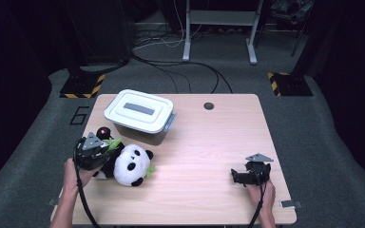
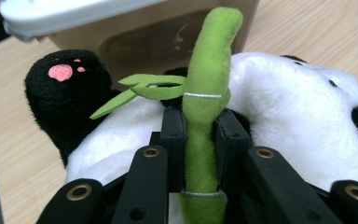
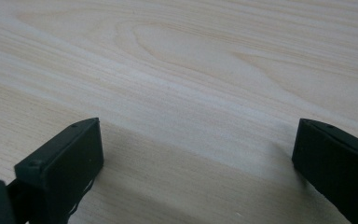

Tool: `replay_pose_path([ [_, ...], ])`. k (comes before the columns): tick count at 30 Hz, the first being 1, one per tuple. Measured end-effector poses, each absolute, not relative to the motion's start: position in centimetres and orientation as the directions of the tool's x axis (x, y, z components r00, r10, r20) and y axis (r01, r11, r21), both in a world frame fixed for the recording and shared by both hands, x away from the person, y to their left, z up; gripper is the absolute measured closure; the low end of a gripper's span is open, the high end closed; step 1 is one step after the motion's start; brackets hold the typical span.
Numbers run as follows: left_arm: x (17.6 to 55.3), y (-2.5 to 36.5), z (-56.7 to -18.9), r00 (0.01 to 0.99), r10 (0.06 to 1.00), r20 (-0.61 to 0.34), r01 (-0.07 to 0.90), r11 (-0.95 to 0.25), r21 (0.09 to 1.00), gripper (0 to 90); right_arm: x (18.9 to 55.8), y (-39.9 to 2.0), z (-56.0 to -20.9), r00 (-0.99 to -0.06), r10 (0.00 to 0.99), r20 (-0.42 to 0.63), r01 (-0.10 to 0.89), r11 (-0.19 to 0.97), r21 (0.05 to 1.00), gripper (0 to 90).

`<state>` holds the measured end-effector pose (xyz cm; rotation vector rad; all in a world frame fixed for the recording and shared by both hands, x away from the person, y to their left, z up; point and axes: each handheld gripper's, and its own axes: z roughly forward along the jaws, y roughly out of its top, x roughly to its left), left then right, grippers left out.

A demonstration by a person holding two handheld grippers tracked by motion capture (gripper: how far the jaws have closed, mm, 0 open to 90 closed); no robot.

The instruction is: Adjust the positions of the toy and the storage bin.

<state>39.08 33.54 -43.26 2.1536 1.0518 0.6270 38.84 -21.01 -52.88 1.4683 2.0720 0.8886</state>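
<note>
A black-and-white plush panda (image 1: 130, 164) lies on the wooden table (image 1: 209, 142) at the left, in front of a lidded box. It carries a green felt bamboo stalk (image 2: 205, 102) with thin leaves. My left gripper (image 2: 200, 135) is shut on that stalk, the black jaws pressing it from both sides; in the high view the left gripper (image 1: 105, 151) sits against the panda's left side. One black paw with pink pads (image 2: 63, 74) sticks up beside it. My right gripper (image 1: 235, 176) rests low at the table's right front, jaws wide apart over bare wood (image 3: 196, 140).
A white-lidded storage box (image 1: 140, 114) stands just behind the panda, its clear wall close to the bamboo tip. A small dark round hole (image 1: 208, 105) marks the table's far middle. Cables and a stand's legs lie on the floor beyond.
</note>
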Motion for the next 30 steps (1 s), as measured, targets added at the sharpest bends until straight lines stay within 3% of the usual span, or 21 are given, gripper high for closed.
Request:
replay_pose_path([
  [5,38.9,33.7,-43.9,0.537,0.838,0.100,0.497,-0.410,0.765,70.1,38.8,-21.0,-52.9,-0.334,0.943,0.007,0.654,0.226,0.722,1.3],
  [13,38.0,33.2,-43.0,0.489,0.870,0.067,0.512,-0.348,0.786,31.2,38.8,-21.0,-52.9,-0.334,0.943,0.007,0.654,0.226,0.722,1.3],
  [18,36.4,33.6,-42.4,0.475,0.879,0.046,0.501,-0.313,0.807,16.5,38.8,-21.0,-52.9,-0.334,0.943,0.008,0.654,0.226,0.722,1.3],
  [30,35.3,32.4,-40.0,0.506,0.861,0.053,0.452,-0.317,0.834,7.5,38.8,-21.0,-52.9,-0.334,0.943,0.007,0.654,0.226,0.722,1.3],
])
